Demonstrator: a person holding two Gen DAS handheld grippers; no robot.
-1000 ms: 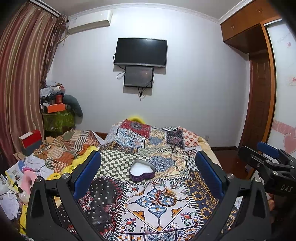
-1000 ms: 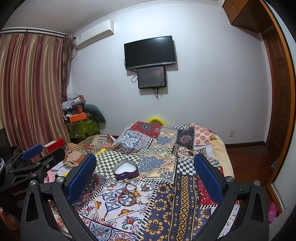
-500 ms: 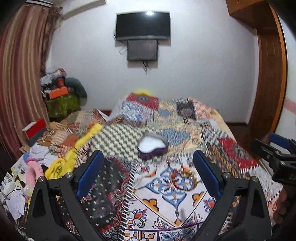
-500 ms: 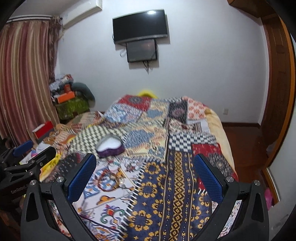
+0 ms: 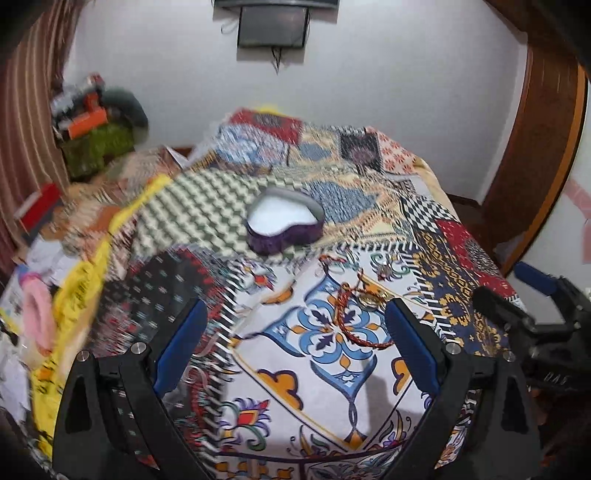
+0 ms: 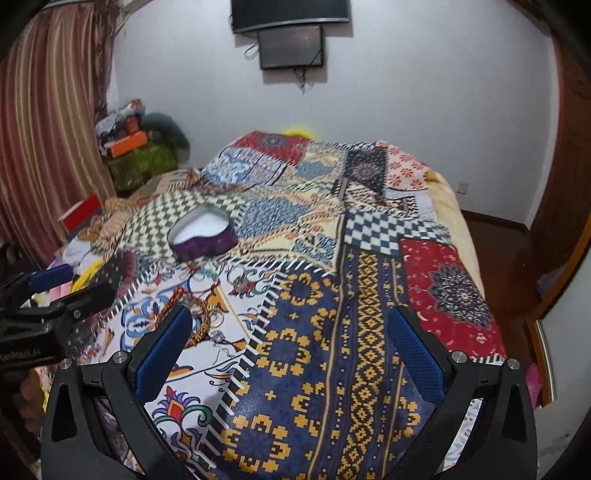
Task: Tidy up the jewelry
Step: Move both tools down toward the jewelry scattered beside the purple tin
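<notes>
left gripper (image 5: 293, 341) jaws apart, empty; red cord bracelet (image 5: 354, 321) just inside its right finger. heart-shaped purple box (image 5: 285, 225) beyond. right gripper (image 6: 290, 345) jaws apart over patchwork bedspread (image 6: 351, 295).

A box (image 5: 285, 225) is sitting on the quilt (image 5: 317, 380) at the frame's centre, with a bracelet (image 5: 356, 321) lying on the quilt below it, toward lower right. Clutter (image 5: 94, 129) is piling up at upper left, and a screen (image 5: 272, 31) is hanging at top centre.

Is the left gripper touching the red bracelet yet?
Apart. The left wrist view shows the left gripper wide open above the bedspread, and the red bracelet lies flat, with patterned cloth visible between it and both blue pads.
</notes>
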